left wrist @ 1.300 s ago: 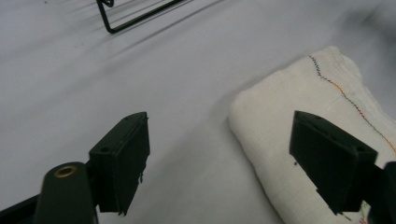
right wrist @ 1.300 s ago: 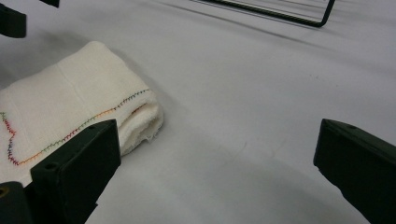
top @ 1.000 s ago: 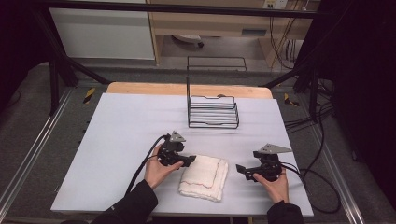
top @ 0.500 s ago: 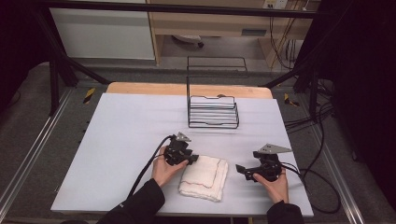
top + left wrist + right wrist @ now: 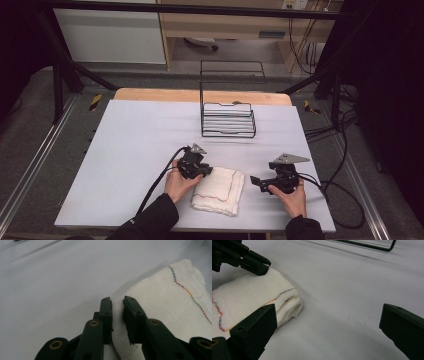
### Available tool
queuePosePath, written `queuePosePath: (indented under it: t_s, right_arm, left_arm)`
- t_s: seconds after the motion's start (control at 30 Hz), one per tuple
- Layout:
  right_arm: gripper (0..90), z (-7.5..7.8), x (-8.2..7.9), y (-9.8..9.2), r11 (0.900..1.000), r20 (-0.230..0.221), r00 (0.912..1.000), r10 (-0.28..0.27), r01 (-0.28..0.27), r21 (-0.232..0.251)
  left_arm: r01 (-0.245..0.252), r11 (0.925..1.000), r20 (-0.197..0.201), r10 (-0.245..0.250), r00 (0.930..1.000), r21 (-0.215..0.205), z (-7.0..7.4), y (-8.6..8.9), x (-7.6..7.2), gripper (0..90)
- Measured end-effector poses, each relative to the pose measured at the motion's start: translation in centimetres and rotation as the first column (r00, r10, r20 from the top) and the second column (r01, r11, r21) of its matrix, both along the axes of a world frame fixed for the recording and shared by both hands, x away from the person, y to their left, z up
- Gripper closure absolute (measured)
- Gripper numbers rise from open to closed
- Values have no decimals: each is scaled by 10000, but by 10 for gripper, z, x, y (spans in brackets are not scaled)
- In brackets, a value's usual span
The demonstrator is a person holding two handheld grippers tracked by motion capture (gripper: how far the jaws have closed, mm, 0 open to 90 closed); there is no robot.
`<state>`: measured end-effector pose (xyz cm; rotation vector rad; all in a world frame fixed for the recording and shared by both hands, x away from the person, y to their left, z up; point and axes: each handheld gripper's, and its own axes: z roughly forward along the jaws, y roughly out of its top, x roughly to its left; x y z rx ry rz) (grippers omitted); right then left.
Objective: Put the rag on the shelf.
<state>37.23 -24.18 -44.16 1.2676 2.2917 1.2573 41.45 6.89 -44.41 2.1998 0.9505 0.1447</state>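
Note:
A folded white towel (image 5: 220,192) with a coloured stitched line lies near the table's front edge. My left gripper (image 5: 204,172) sits at the towel's far left corner. Its jaws have just been closing, and in the left gripper view the left gripper (image 5: 117,302) has a fold of the towel (image 5: 170,305) pinched between the pads. My right gripper (image 5: 256,182) rests on the table just right of the towel, pointing at it. In the right gripper view the right gripper (image 5: 328,315) stands wide open, the towel (image 5: 254,295) lying ahead to the left, with the left gripper (image 5: 249,262) at its far corner.
A black wire rack (image 5: 227,120) stands at the back middle of the white table (image 5: 140,135). Cables trail from both grippers, the right one looping off the table's right edge. Bare table surface lies to the left and between rack and towel.
My left gripper has shifted a little right onto the towel's far left corner and its jaws have come together on the cloth. The right gripper has stayed put.

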Motion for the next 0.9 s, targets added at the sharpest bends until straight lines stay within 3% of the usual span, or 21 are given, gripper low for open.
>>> queuePosePath:
  t_s: [0.17, 0.33, 0.5, 0.57, 0.77, 0.9]
  right_arm:
    - [45, 2, 3, 19, 10000, -136, 9999, -74, 75, 51]
    - [78, 4, 6, 37, 9994, -172, 9995, -256, 251, -239]
    - [169, 1, 9, 49, 9991, -271, 9995, -147, 136, -394]
    - [253, -2, 11, 55, 9988, -529, 9986, -28, 3, -480]
    - [377, -9, 14, 59, 9973, -800, 9966, -180, 122, -729]
    - [504, -11, 11, 62, 9988, -979, 9949, -246, 202, -449]
  left_arm:
    - [100, 9999, 105, -101, 9999, 84, 0, -1, -1, 786]
    - [234, 9997, 204, -235, 9995, 69, -1, -1, -1, 791]
    - [279, 9996, 194, -280, 9994, 66, -1, 0, 0, 792]
    - [277, 9996, 204, -279, 9994, 72, -1, 0, 0, 792]
    - [371, 9992, 306, -374, 9988, 117, -2, 0, -1, 792]
    - [425, 9990, 386, -431, 9983, 163, -2, 0, -1, 793]
